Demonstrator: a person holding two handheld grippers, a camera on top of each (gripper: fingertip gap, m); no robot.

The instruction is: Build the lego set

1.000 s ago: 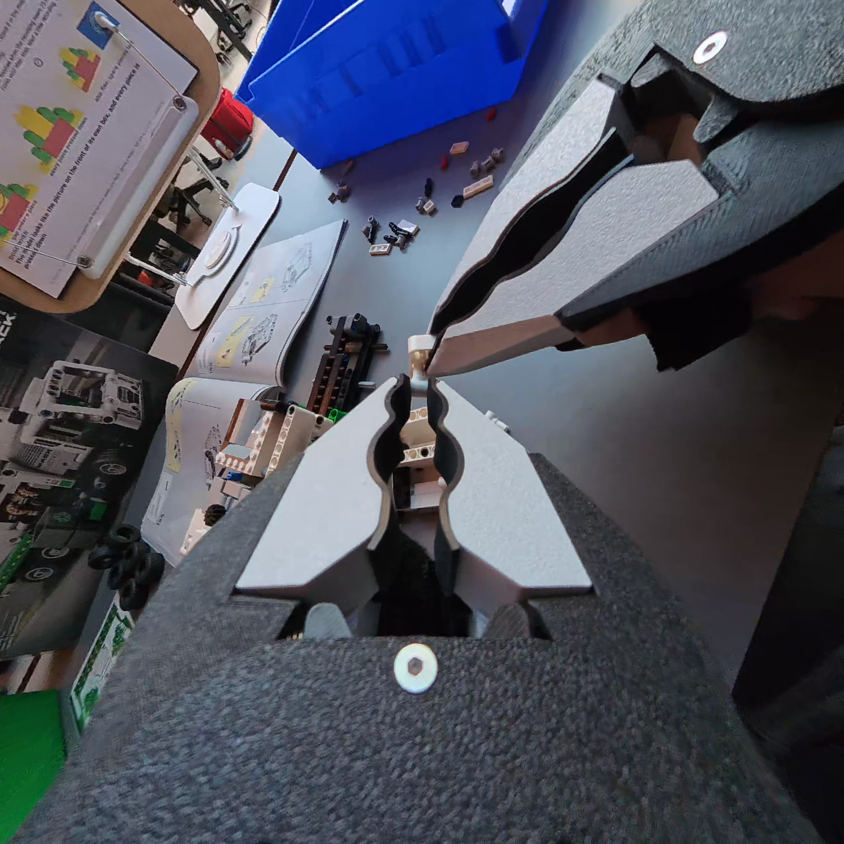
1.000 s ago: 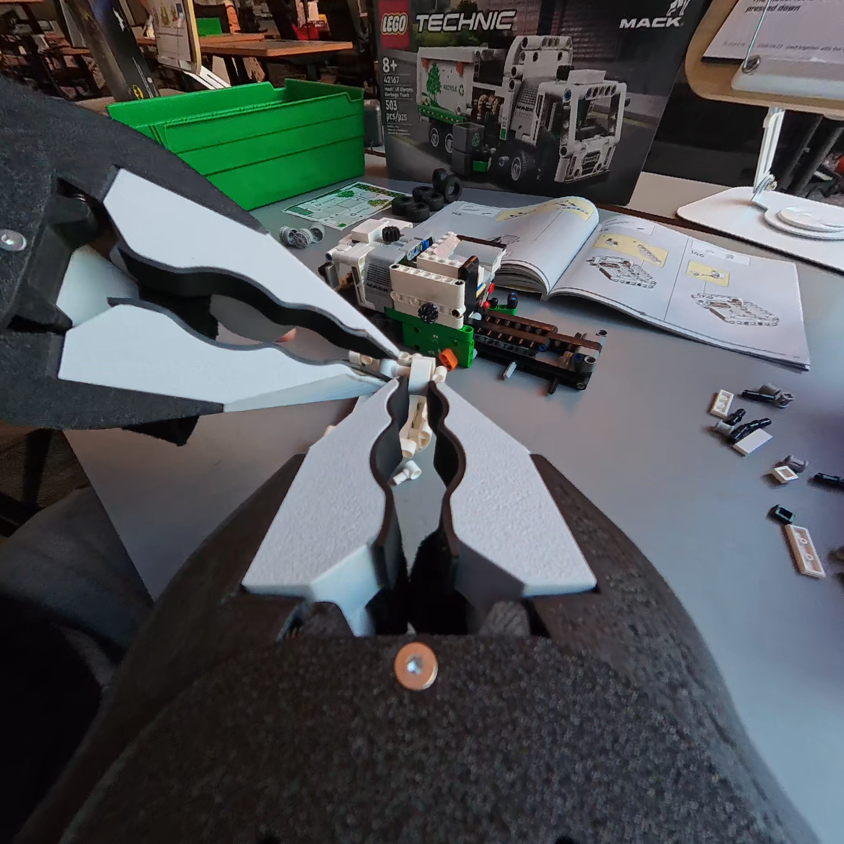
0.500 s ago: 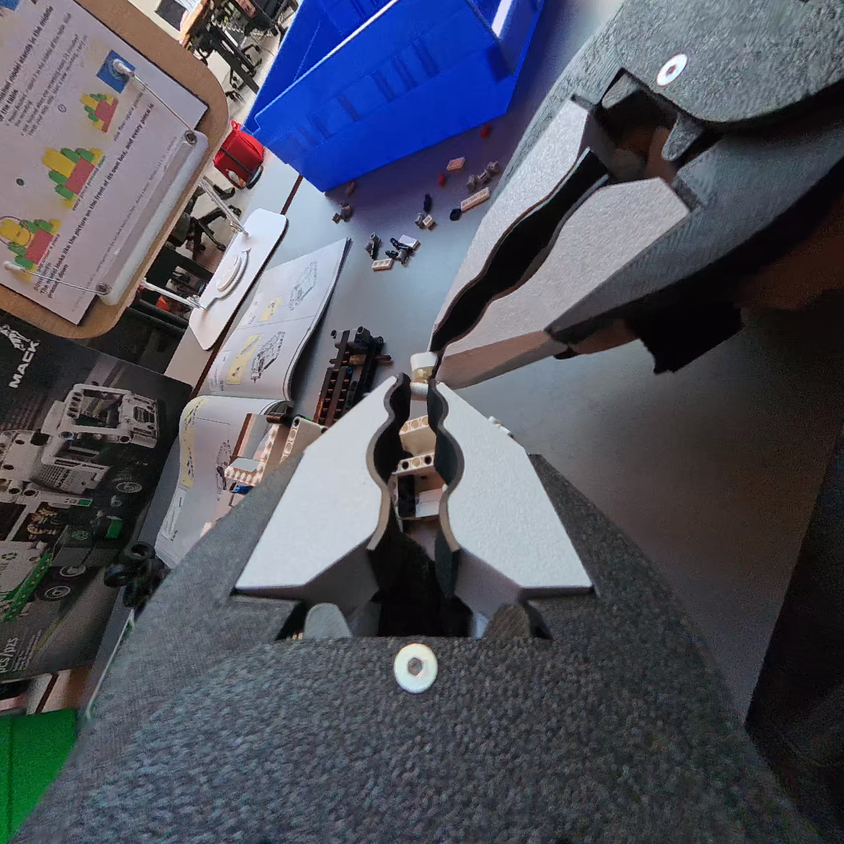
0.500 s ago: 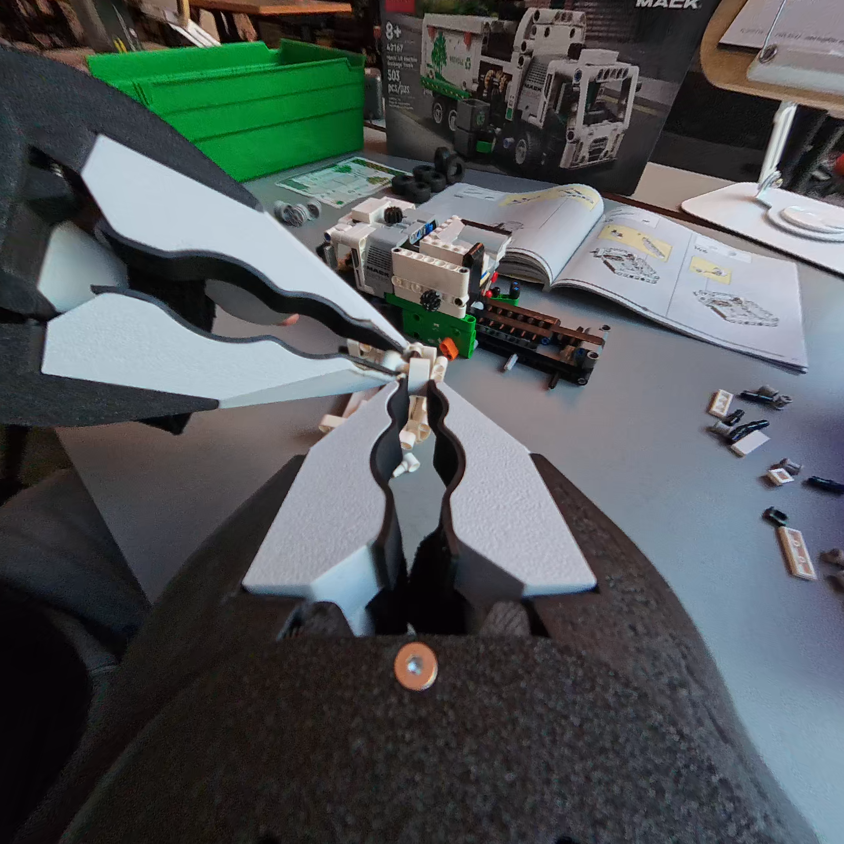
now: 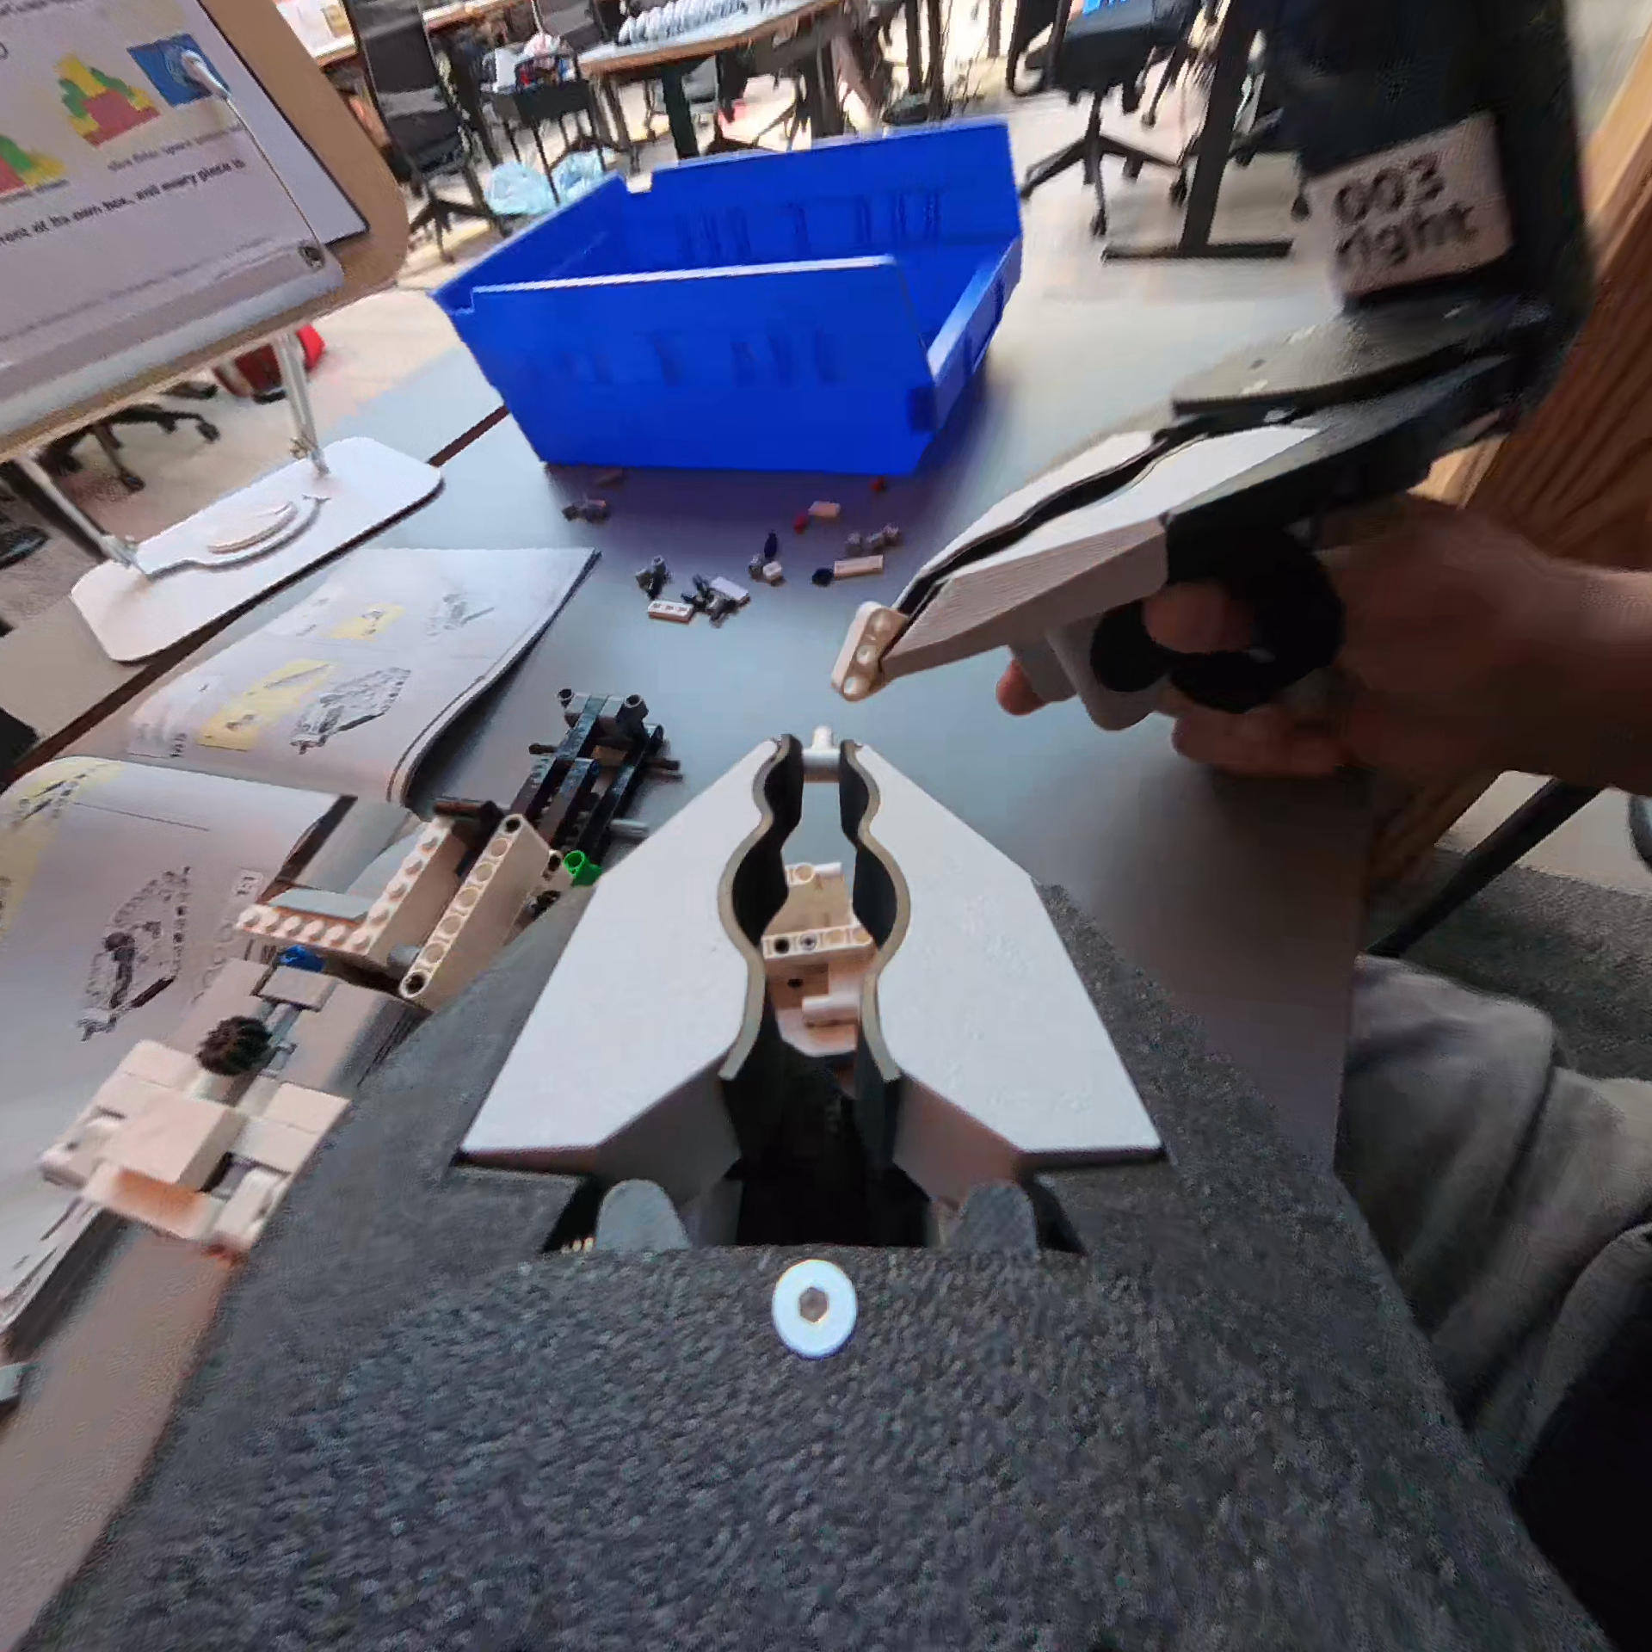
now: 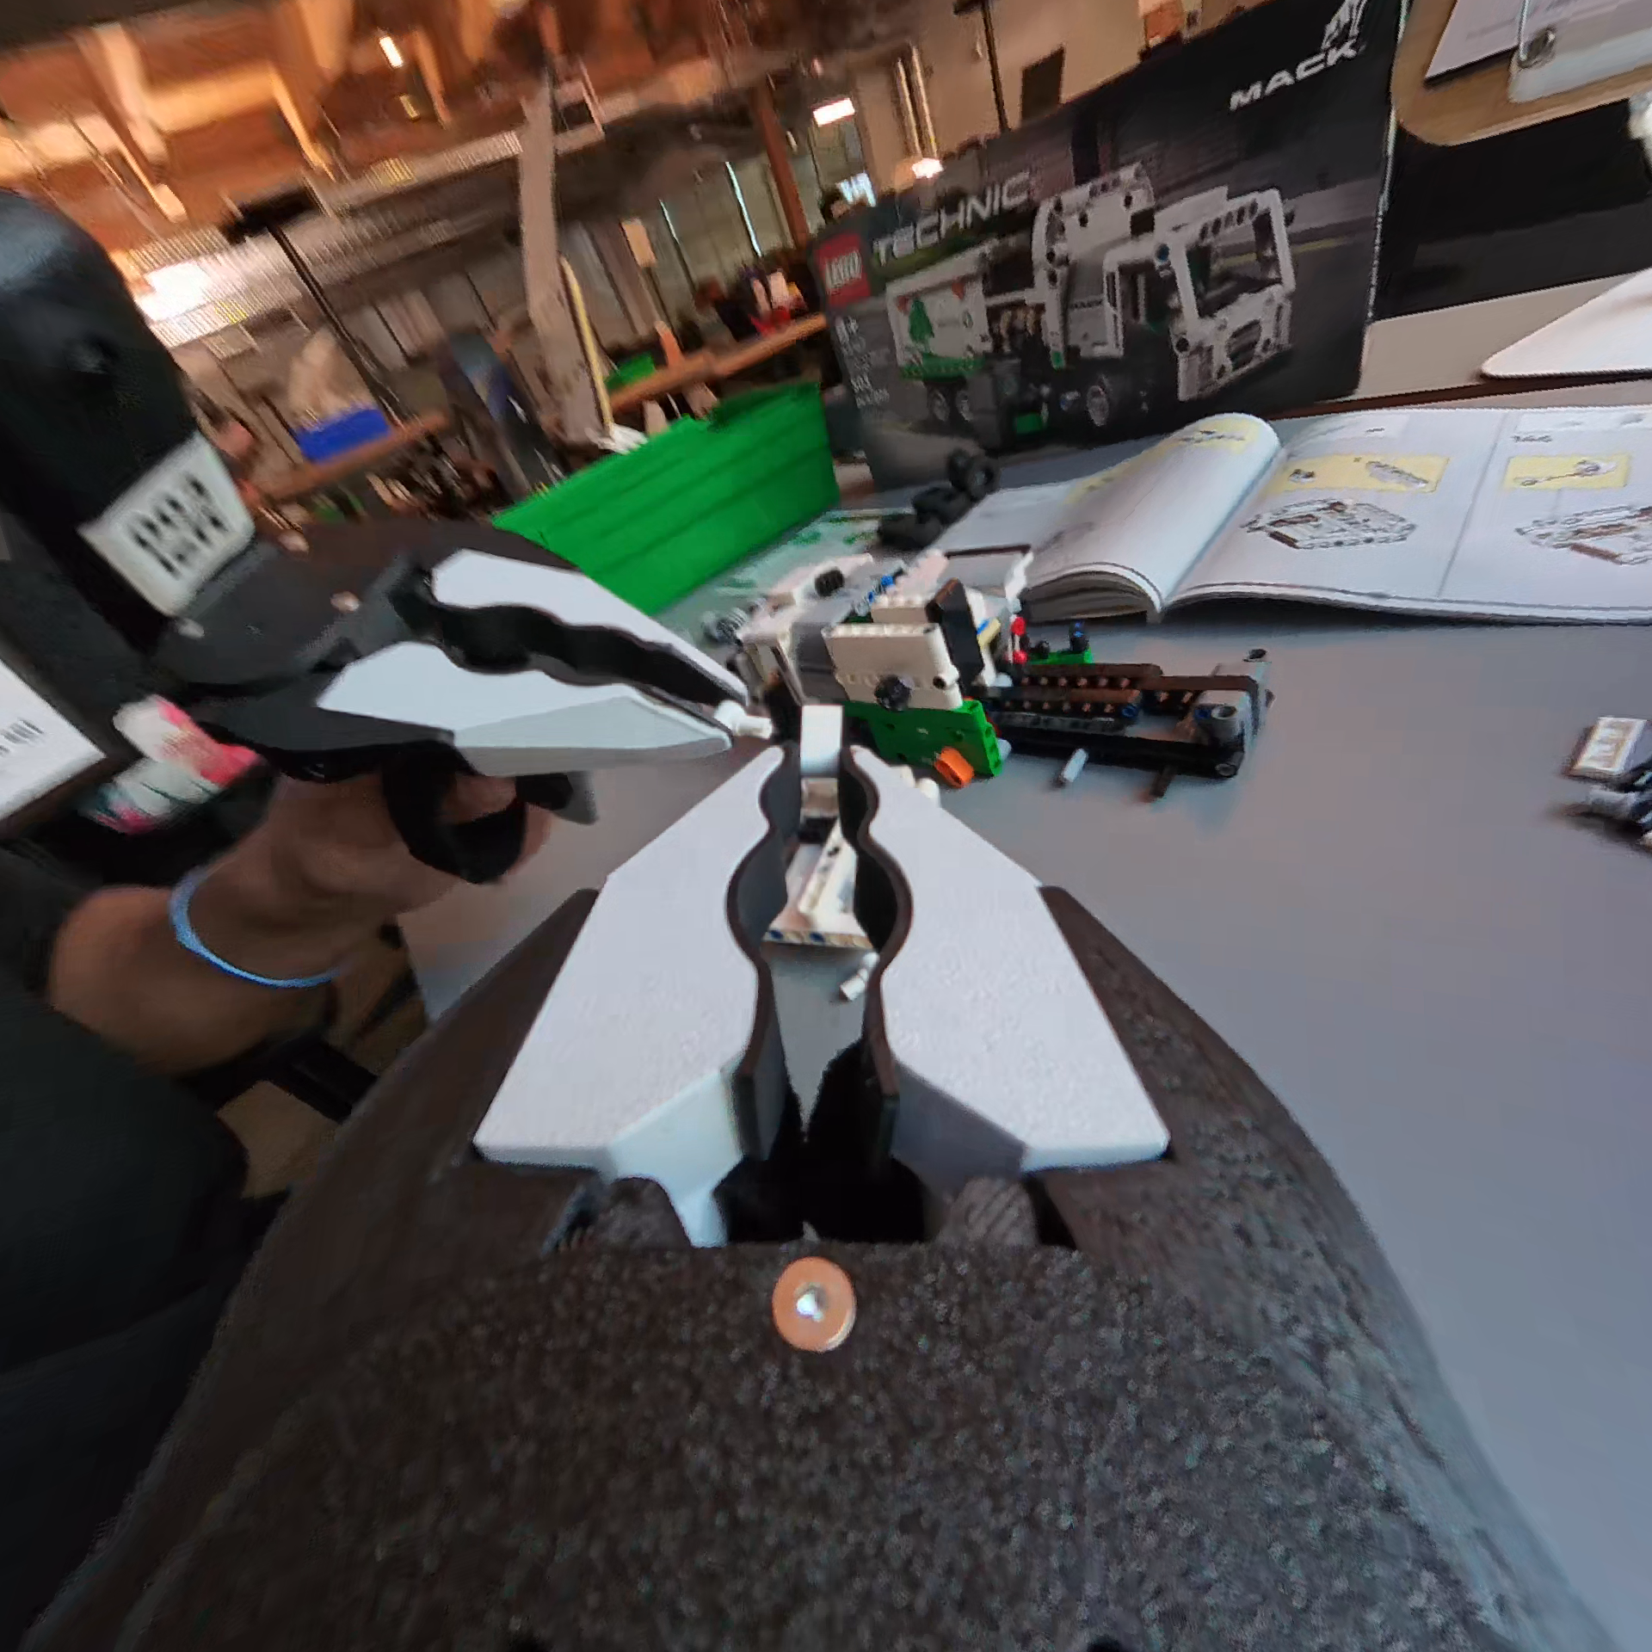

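My left gripper is shut on a small light grey pin that sticks out past its tips. My right gripper is shut on a short white beam with holes. In the left wrist view the right gripper holds the beam a short way above and right of the left tips, apart from them. In the right wrist view the left gripper points in from the left, its pin just left of the beam. A white sub-assembly lies on the table under the left fingers.
The part-built white and green truck with its black chassis stands beyond the grippers, the open instruction booklet and set box behind. A blue bin, loose small pieces, a green bin and black tyres surround. Left and right tips are no more than a few centimetres apart.
The two grippers had their tips together, pin against beam. They have now drawn apart, each still shut on its own piece, and both views have tilted up.
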